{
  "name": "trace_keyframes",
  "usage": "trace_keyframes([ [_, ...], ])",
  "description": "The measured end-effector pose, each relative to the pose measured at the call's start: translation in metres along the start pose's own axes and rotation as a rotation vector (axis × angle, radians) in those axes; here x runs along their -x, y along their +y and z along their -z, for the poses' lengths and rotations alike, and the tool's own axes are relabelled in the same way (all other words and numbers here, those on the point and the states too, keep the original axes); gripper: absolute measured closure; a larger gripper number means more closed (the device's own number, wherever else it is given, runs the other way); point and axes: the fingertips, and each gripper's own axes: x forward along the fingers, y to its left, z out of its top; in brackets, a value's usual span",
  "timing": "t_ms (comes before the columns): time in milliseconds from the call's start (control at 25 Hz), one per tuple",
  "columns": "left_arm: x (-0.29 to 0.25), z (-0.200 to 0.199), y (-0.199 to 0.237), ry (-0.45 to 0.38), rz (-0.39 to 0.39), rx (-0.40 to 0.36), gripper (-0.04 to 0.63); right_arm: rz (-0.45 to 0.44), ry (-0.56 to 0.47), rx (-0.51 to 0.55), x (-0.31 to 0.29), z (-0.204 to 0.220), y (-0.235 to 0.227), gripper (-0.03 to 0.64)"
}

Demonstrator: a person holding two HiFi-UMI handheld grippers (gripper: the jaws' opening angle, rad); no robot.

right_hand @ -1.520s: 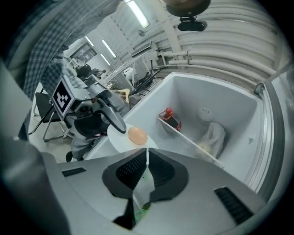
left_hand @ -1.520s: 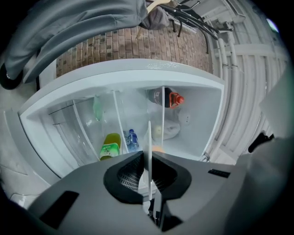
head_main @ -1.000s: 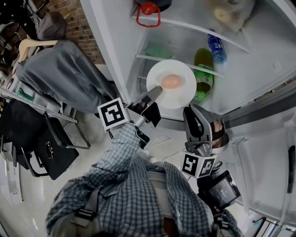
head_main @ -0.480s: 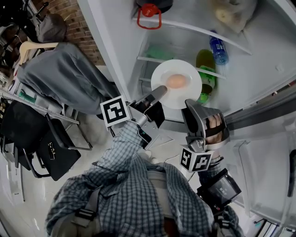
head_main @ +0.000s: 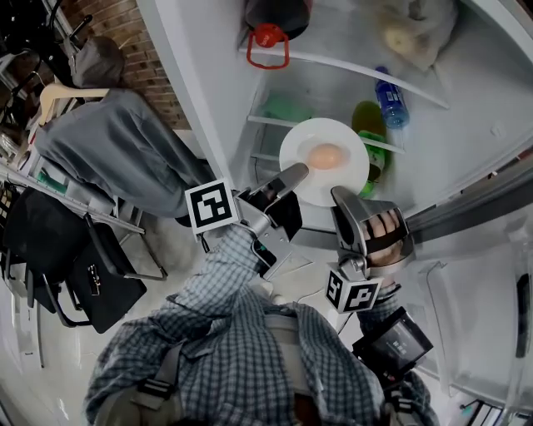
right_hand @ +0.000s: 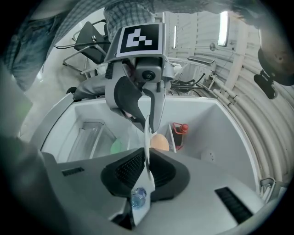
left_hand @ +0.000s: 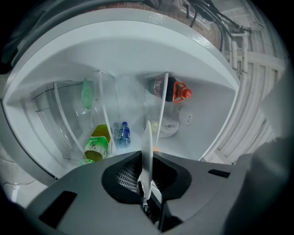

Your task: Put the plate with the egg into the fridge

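A white plate with a brown egg on it hangs level in front of the open fridge, over a middle shelf. My left gripper is shut on the plate's left rim, and my right gripper is shut on its near rim. In the left gripper view the plate stands edge-on between the pads of the left gripper. The right gripper view shows the plate edge-on in the right gripper, the egg beside it and the left gripper opposite.
Inside the fridge are a green bottle, a blue water bottle, a dark bottle with a red cap and a bag on the upper shelf. The fridge door stands open at right. A chair with a grey jacket is at left.
The plate, held by both grippers, has shifted a little right toward the green bottle. My right gripper has rolled, so the hand in it now shows.
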Motion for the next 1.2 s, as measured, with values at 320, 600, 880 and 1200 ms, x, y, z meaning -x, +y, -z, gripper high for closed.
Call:
trace_keyframes([
  [320,-0.01,0.002,-0.026,0.043,0.073,-0.103,0.569,-0.022,-0.018,-0.036,0.001,0.004,-0.016,0.592],
  [600,-0.015,-0.002,-0.039,0.043,0.127,-0.12,0.565,-0.014,-0.013,0.0,-0.003,0.006,-0.03,0.594],
  [880,-0.027,-0.012,-0.057,0.037,0.171,-0.159,0.558,0.005,-0.012,0.004,-0.014,0.012,-0.049,0.594],
  [1200,-0.043,-0.02,-0.074,0.038,0.211,-0.175,0.554,0.016,0.002,0.02,-0.024,0.022,-0.068,0.594],
])
